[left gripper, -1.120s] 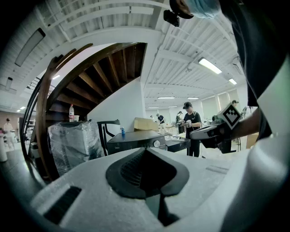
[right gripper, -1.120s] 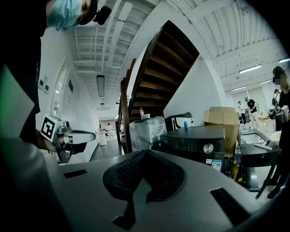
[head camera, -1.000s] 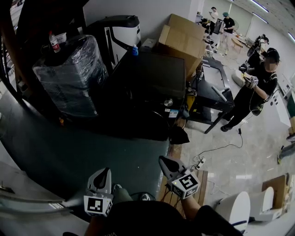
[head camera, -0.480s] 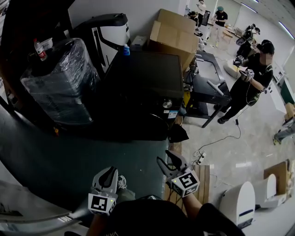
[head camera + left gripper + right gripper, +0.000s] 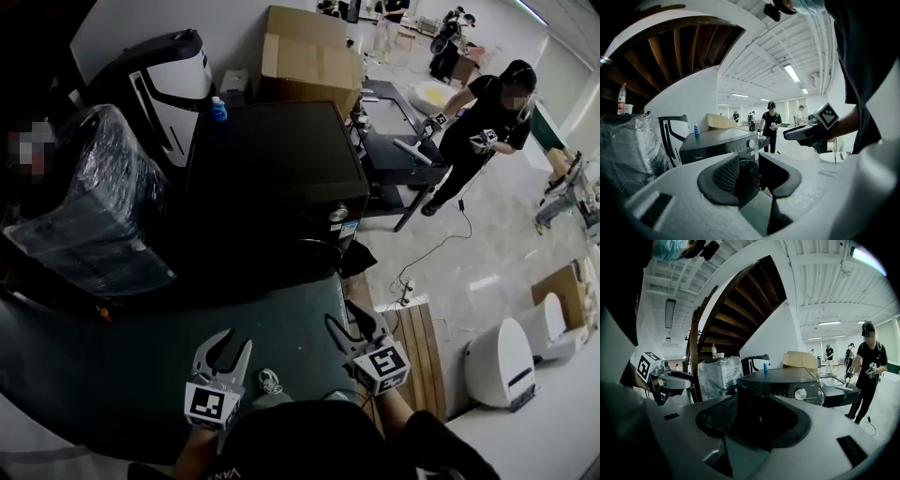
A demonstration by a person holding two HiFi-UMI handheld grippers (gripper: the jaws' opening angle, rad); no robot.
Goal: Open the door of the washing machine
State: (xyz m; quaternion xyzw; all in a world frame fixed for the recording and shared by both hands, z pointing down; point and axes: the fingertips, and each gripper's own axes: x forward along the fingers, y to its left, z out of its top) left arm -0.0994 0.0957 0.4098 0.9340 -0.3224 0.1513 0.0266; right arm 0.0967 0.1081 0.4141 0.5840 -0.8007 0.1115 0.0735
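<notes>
The left gripper [image 5: 225, 345] and the right gripper [image 5: 343, 319] are held before the washing machine [image 5: 272, 159] — jaws being opened, nothing gripped.

Looks along the right gripper [image 5: 754, 423], fingers [image 5: 717, 418] opening wide, nothing gripped between them. Faces a black washing machine [image 5: 780, 380] straight ahead and apart, with a silver knob [image 5: 800, 394] on its front panel and a small blue bottle [image 5: 765, 366] on top. Shows a plastic-wrapped bundle [image 5: 719, 373] left of it, the left gripper [image 5: 679, 379] further left, a cardboard box [image 5: 801, 359] behind, a person [image 5: 868, 366] standing at right.
</notes>
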